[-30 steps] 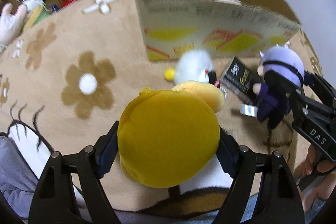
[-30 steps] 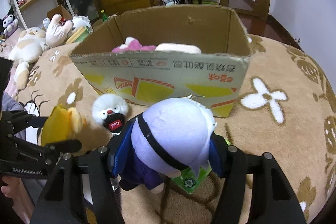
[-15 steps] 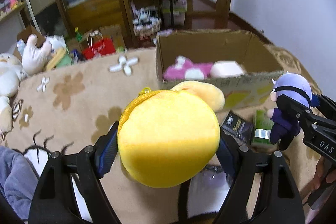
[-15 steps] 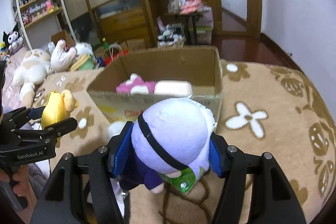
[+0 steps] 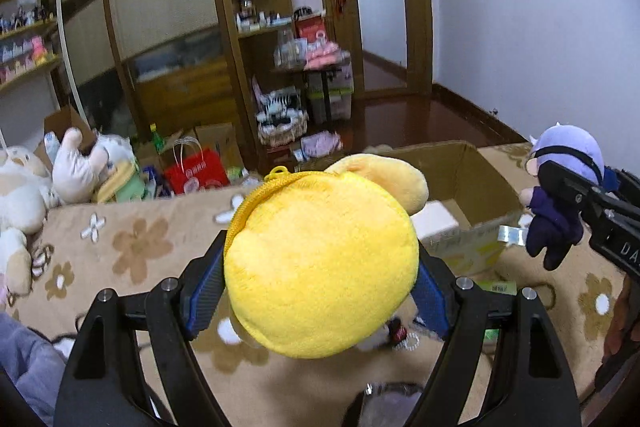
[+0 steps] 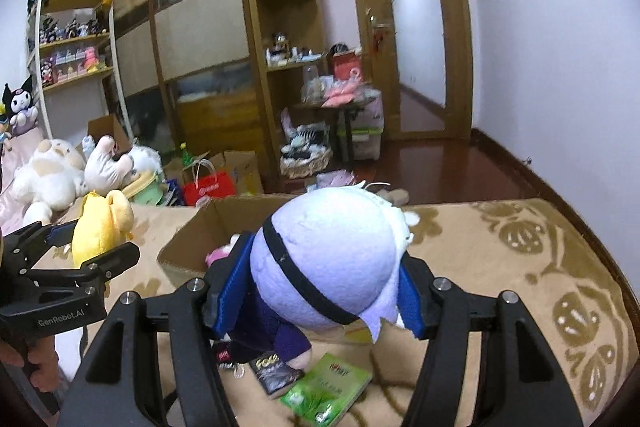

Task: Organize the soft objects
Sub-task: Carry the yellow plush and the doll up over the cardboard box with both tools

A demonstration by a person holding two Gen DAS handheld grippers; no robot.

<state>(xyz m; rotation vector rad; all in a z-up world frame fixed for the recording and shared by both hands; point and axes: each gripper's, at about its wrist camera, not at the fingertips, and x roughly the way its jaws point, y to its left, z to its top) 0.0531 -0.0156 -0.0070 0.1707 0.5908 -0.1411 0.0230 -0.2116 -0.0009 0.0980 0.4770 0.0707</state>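
Observation:
My left gripper is shut on a round yellow plush and holds it high above the flowered rug. My right gripper is shut on a purple-haired doll with a black band and dark blue body, also held high. Each shows in the other's view: the doll at the right, the yellow plush at the left. An open cardboard box stands ahead on the rug, with a pink plush and a white item inside. The box is partly hidden behind the doll.
A green packet and a dark packet lie on the rug below the doll. Large white plush toys and a red bag sit at the far left. Wooden shelves and a door lie behind.
Both grippers have risen with their toys. The views have tilted up from the rug toward the room, and the box now sits lower in each view.

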